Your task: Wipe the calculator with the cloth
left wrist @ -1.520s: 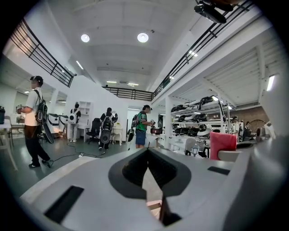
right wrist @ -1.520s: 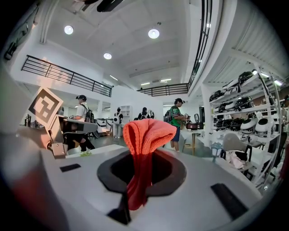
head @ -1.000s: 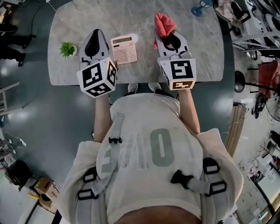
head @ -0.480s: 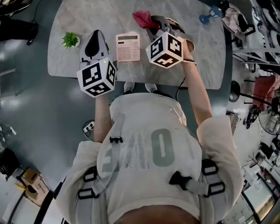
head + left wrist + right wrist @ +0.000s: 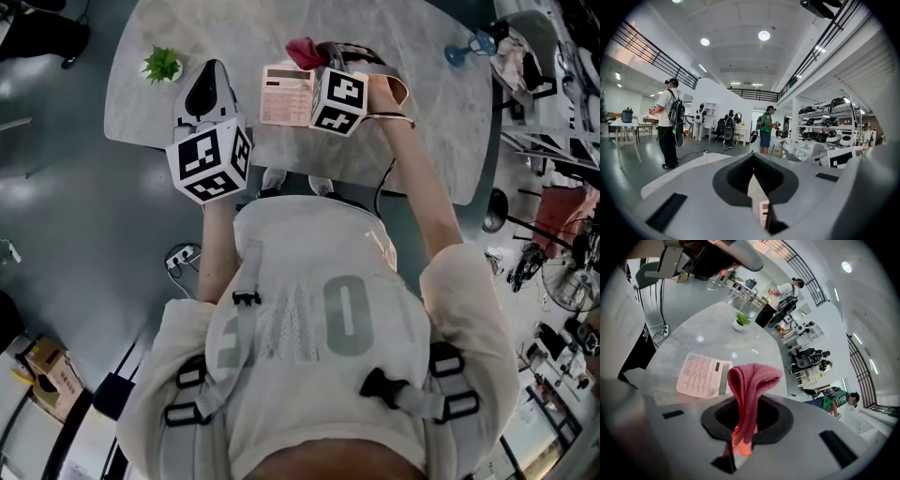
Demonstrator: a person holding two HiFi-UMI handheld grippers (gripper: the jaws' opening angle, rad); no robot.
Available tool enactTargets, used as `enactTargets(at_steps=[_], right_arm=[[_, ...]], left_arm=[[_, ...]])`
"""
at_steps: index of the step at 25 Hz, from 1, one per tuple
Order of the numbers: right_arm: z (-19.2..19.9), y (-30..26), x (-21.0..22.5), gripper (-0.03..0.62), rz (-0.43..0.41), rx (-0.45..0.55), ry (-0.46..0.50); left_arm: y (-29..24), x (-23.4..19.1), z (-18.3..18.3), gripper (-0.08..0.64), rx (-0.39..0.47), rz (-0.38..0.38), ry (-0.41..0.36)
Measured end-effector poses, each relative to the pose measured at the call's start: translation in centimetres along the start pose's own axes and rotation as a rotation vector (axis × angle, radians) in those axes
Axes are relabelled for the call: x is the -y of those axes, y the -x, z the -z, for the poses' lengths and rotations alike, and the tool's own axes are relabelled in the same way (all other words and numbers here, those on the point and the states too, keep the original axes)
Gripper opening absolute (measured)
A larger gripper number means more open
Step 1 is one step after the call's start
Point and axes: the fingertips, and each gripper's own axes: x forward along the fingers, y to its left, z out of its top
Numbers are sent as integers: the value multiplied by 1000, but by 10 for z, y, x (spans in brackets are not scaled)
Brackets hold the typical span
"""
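Note:
The pink calculator (image 5: pixel 284 96) lies on the grey marble table (image 5: pixel 422 94), its screen end away from me; it also shows in the right gripper view as calculator (image 5: pixel 704 375). My right gripper (image 5: pixel 321 52) is shut on the red cloth (image 5: pixel 304 49), which hangs folded between its jaws just past the calculator's far right corner. That cloth (image 5: pixel 747 394) stands up from the right gripper (image 5: pixel 740 430) with the calculator below and to its left. My left gripper (image 5: pixel 208 73) is shut and empty, left of the calculator. The left gripper (image 5: pixel 757 187) faces the room, not the table.
A small potted plant (image 5: pixel 162 65) stands at the table's far left, also seen as plant (image 5: pixel 742 320). A blue object (image 5: pixel 473 45) sits at the far right edge. People, desks and shelves fill the room beyond the table.
My right gripper has rolled over and swung left and down with the cloth, from the table's right side to the calculator's far right corner. The left gripper has shifted only a little.

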Motion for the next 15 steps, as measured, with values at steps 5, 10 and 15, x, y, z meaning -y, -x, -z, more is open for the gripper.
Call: enactTargets(at_steps=[5,10,15], right_arm=[[1,-21,-19,57,-44,-36,32],[3,-33,-24,57,-72,-53,35],[2,-37,-28,57,-84,-56,43]], left_arm=[[5,-11,7,20,-6,-17,6],[4,-16,9,20,-8,-28,7],[2,-18,12,21,-13,-21,16]])
